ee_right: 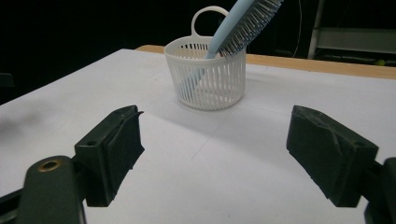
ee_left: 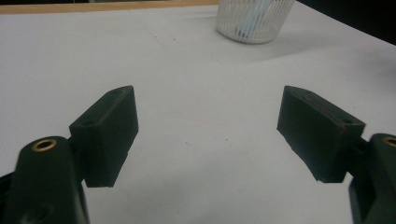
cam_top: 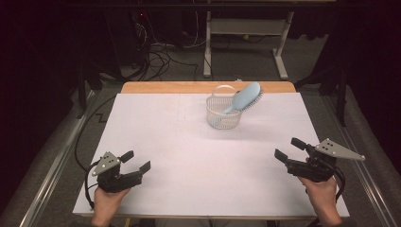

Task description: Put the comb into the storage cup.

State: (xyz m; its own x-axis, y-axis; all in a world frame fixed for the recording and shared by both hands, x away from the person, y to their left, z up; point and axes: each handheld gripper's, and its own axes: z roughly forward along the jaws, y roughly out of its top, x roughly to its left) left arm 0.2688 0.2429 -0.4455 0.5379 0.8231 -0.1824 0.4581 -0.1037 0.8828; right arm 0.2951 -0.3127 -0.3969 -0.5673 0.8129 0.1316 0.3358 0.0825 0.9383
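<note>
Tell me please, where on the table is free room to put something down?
Bare sheet lies between the left tongs and right tongs, and left of the white basket. It is crowded at the basket, where the blue hairbrush leans out past its right rim.

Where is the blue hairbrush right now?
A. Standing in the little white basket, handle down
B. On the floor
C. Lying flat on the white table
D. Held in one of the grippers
A: the blue hairbrush leans in the white basket with its handle down inside and its bristle head sticking out over the rim.
</note>
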